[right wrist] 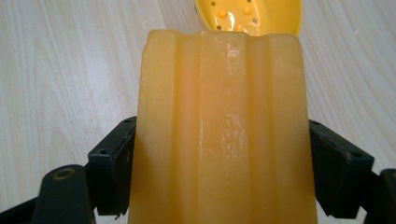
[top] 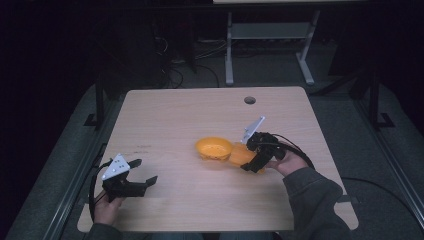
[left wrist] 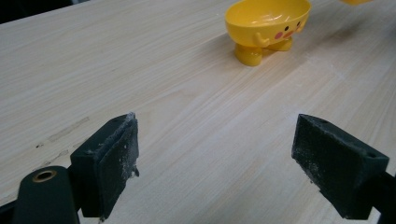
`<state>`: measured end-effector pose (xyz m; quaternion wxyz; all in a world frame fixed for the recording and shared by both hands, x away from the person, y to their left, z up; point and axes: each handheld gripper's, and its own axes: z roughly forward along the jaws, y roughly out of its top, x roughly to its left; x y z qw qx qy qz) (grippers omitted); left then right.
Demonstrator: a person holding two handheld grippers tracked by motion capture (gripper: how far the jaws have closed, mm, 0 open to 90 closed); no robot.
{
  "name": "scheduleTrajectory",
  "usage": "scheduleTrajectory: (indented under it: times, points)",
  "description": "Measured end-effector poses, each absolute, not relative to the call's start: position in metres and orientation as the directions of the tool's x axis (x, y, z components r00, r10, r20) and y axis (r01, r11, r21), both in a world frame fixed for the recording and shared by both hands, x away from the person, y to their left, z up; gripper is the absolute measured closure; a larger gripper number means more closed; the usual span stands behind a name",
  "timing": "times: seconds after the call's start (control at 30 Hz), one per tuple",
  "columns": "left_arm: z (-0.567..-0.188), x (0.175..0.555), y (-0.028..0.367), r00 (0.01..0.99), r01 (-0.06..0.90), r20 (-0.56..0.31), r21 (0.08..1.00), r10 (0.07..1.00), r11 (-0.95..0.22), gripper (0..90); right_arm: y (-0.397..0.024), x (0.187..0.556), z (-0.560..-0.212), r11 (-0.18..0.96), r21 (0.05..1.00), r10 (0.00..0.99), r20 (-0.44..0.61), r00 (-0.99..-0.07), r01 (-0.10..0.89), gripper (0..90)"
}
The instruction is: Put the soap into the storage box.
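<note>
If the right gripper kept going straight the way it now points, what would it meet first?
Probably the yellow plastic bowl. The right gripper is shut on a ridged orange block, whose far end points at the bowl's rim; the high view shows them close, though whether they touch is unclear.

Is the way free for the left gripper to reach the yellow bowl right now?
Probably yes. The left gripper is open and holds nothing, and bare table lies between it and the yellow bowl. The right gripper holds an orange block at the bowl's far side.
</note>
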<state>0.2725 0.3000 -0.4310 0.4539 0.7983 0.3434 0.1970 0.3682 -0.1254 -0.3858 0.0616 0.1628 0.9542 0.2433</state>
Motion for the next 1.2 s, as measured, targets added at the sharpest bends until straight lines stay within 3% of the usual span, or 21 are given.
scheduleTrajectory:
  times: [1.2]
  points:
    - [-0.431, 0.273, 0.3, 0.686, 0.369, 0.004, 0.86, 0.728, -0.352, 14.1, -0.093, 0.4, -0.364, 0.84, 0.499, 0.272, -0.05, -0.961, 0.212, 20.6]
